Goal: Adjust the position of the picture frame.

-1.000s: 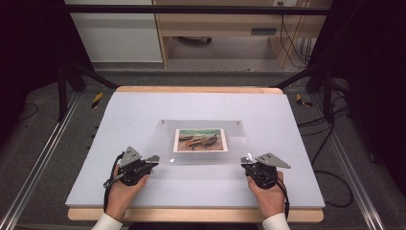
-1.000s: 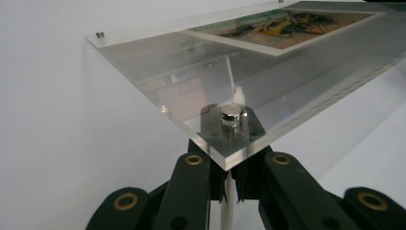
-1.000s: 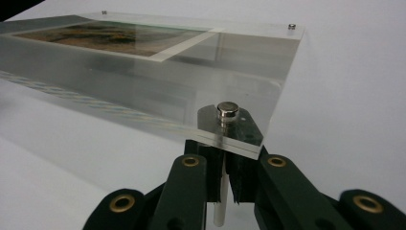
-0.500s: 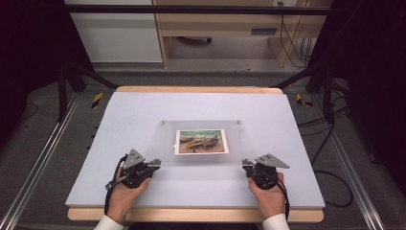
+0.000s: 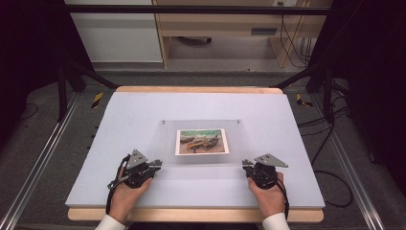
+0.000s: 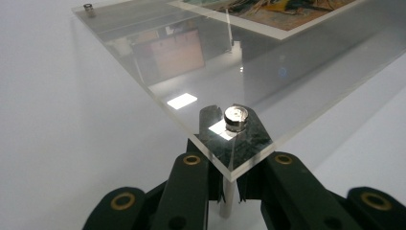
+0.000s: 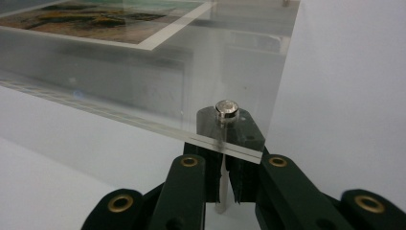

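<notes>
Left gripper (image 5: 154, 166) and right gripper (image 5: 247, 164) clamped on metal standoff posts (image 6: 229, 199) beneath clear acrylic panel's (image 5: 201, 125) near corners.

The table (image 5: 201, 110) is evenly lit from above; dark surroundings are seen at the frame edges. Glare is reflected off the acrylic sheet (image 6: 158, 57), whose far part is perhaps slightly blurred.

A lab recording bay. The white-topped bench (image 5: 143, 115) stands between black frame struts (image 5: 72, 72) and floor rails (image 5: 38, 163). Loose cables (image 5: 330, 139) trail across grey carpet.
</notes>
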The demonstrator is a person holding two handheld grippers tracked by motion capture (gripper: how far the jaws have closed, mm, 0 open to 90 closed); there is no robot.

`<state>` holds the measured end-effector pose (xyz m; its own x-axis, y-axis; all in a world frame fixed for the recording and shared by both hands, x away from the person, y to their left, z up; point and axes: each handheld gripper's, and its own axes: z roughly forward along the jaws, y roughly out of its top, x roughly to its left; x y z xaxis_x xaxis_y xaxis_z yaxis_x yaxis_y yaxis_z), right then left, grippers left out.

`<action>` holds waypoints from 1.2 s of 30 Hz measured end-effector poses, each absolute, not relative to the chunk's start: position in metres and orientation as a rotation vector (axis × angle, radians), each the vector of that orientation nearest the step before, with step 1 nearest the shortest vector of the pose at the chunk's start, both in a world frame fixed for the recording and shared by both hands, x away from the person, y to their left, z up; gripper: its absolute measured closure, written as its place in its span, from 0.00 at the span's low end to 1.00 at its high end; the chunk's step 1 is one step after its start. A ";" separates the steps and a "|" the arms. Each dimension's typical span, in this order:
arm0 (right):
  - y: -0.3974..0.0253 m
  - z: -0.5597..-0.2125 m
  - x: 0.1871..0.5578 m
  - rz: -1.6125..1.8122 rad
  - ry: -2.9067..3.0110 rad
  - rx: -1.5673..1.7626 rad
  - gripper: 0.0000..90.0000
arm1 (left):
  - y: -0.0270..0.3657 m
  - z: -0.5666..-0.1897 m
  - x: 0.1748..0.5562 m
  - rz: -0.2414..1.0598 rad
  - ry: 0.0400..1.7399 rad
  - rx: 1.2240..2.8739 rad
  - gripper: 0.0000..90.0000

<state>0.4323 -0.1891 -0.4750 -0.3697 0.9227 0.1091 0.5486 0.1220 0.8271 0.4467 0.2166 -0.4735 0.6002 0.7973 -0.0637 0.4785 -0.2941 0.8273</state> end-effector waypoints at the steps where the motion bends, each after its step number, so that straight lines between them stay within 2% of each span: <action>1: -0.189 -0.475 0.432 1.156 1.975 1.420 0.94 | 0.217 -0.474 0.447 0.462 1.018 1.948 0.91; 19: -0.188 -0.475 0.435 1.165 1.980 1.425 0.93 | 0.218 -0.474 0.451 0.463 1.019 1.949 0.90; 20: -0.189 -0.475 0.435 1.167 1.984 1.421 0.91 | 0.218 -0.474 0.452 0.458 1.017 1.954 0.88; 21: -0.191 -0.475 0.435 1.172 1.986 1.433 0.86 | 0.218 -0.474 0.452 0.444 1.018 1.970 0.83; 22: -0.191 -0.475 0.435 1.172 1.986 1.433 0.86 | 0.218 -0.474 0.452 0.444 1.018 1.970 0.76; 23: -0.194 -0.475 0.435 1.176 2.009 1.445 0.73 | 0.219 -0.473 0.451 0.428 1.037 1.981 0.68; 25: -0.197 -0.473 0.433 1.169 2.017 1.453 0.62 | 0.219 -0.473 0.451 0.413 1.046 1.987 0.54; 26: -0.197 -0.473 0.433 1.169 2.017 1.453 0.62 | 0.219 -0.472 0.451 0.400 1.049 1.989 0.54; 27: -0.201 -0.471 0.430 1.171 2.017 1.457 0.52 | 0.219 -0.471 0.450 0.388 1.043 1.993 0.43; 28: -0.201 -0.471 0.430 1.171 2.017 1.457 0.52 | 0.219 -0.471 0.450 0.388 1.043 1.993 0.41; 29: -0.204 -0.469 0.426 1.174 2.018 1.468 0.45 | 0.217 -0.468 0.448 0.393 1.018 1.996 0.38; 30: -0.204 -0.469 0.426 1.174 2.018 1.468 0.45 | 0.217 -0.468 0.448 0.393 1.018 1.996 0.36; 31: -0.206 -0.468 0.424 1.171 2.013 1.449 0.42 | 0.217 -0.467 0.447 0.391 1.004 2.006 0.36; 33: -0.211 -0.464 0.419 1.179 1.996 1.427 0.34 | 0.217 -0.464 0.444 0.404 0.995 1.997 0.29; 36: -0.214 -0.462 0.417 1.183 1.984 1.420 0.28 | 0.220 -0.462 0.444 0.391 0.997 1.985 0.23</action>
<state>0.4174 -0.2137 -0.4618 -0.3854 0.9133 0.1315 0.5497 0.1127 0.8277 0.4437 0.2195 -0.4623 0.6317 0.7696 -0.0933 0.5007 -0.3132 0.8070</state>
